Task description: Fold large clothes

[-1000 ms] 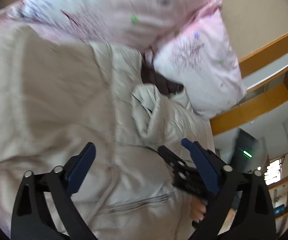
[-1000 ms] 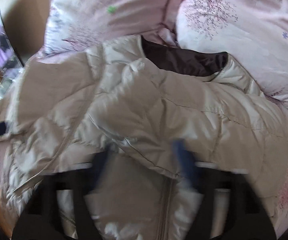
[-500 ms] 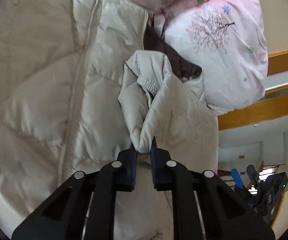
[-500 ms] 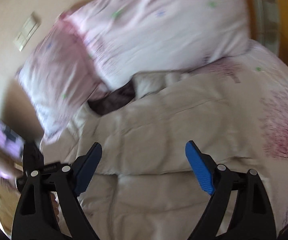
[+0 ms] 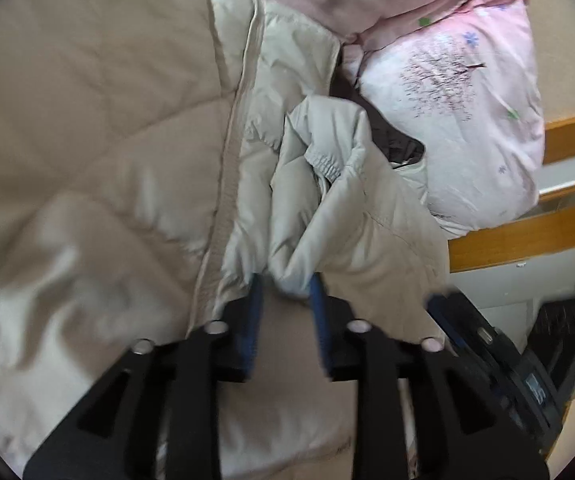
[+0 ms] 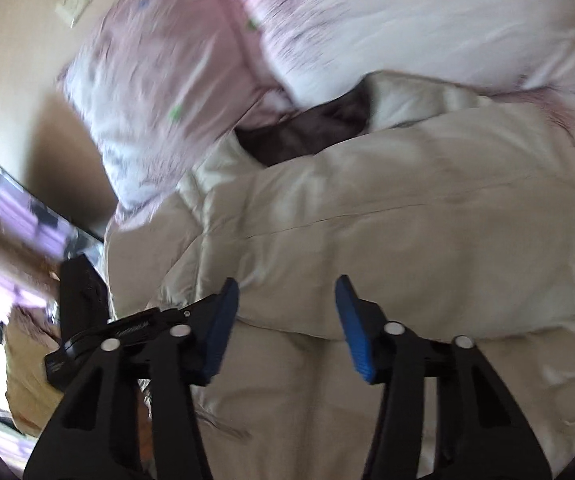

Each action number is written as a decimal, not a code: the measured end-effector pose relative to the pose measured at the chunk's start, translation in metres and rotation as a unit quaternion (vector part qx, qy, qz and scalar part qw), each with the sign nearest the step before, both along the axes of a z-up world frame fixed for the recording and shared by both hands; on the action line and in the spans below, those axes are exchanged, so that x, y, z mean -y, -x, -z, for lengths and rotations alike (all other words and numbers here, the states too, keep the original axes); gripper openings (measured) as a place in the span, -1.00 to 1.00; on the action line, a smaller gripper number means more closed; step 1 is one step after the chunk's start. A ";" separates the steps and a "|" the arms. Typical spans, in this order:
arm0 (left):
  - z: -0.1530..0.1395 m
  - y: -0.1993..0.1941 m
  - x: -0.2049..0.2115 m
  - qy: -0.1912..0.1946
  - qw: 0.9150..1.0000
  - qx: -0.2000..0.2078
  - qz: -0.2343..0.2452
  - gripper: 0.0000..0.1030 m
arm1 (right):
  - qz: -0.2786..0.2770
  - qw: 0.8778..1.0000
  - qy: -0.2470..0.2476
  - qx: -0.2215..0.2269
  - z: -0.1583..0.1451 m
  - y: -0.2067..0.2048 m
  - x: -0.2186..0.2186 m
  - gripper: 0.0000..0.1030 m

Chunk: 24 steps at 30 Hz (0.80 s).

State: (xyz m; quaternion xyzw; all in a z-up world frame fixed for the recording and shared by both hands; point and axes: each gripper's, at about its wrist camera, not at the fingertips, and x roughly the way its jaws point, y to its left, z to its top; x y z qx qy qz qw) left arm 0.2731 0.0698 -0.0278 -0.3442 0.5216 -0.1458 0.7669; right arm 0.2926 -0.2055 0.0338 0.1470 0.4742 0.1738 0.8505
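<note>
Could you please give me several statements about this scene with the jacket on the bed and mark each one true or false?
1. The jacket is beige and quilted. True.
2. The left gripper has a fold of the sleeve between its opening fingers. True.
3. The right gripper is clamped on the pillow. False: its jaws are closing with nothing between them, above the jacket.
4. The jacket's lining is bright red. False: it is dark brown.
5. The pillows are pink and white with a tree print. True.
</note>
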 end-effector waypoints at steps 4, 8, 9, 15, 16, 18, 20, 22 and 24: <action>-0.034 0.038 -0.030 -0.026 0.998 0.062 -0.012 0.46 | -0.040 0.999 0.023 -0.011 0.008 -0.015 -0.041 -0.16; -0.060 0.084 -0.087 -0.069 0.990 0.112 -0.046 0.63 | -0.081 0.995 0.052 -0.002 0.014 -0.021 -0.080 -0.18; -0.062 0.095 -0.101 -0.085 0.988 0.115 -0.060 0.63 | -0.090 0.994 0.059 -0.010 0.018 -0.023 -0.088 -0.18; -0.043 0.156 -0.208 -0.083 0.978 0.081 -0.175 0.60 | -0.105 0.989 0.089 -0.060 0.055 -0.032 -0.103 -0.15; -0.036 0.167 -0.226 -0.071 0.975 0.072 -0.199 0.54 | -0.103 0.990 0.080 -0.063 0.053 -0.032 -0.100 -0.14; -0.026 0.183 -0.252 -0.058 0.968 0.058 -0.239 0.51 | -0.097 0.992 0.052 -0.062 0.043 -0.029 -0.093 -0.10; -0.018 0.196 -0.275 -0.046 0.958 0.048 -0.279 0.50 | -0.092 0.994 0.041 -0.047 0.030 -0.021 -0.088 0.11; -0.009 0.205 -0.292 -0.026 0.947 0.038 -0.318 0.47 | -0.090 0.995 0.036 -0.029 0.019 -0.014 -0.083 0.18; -0.001 0.211 -0.306 -0.005 0.937 0.032 -0.348 0.42 | -0.090 0.995 0.025 -0.019 0.009 -0.005 -0.075 0.19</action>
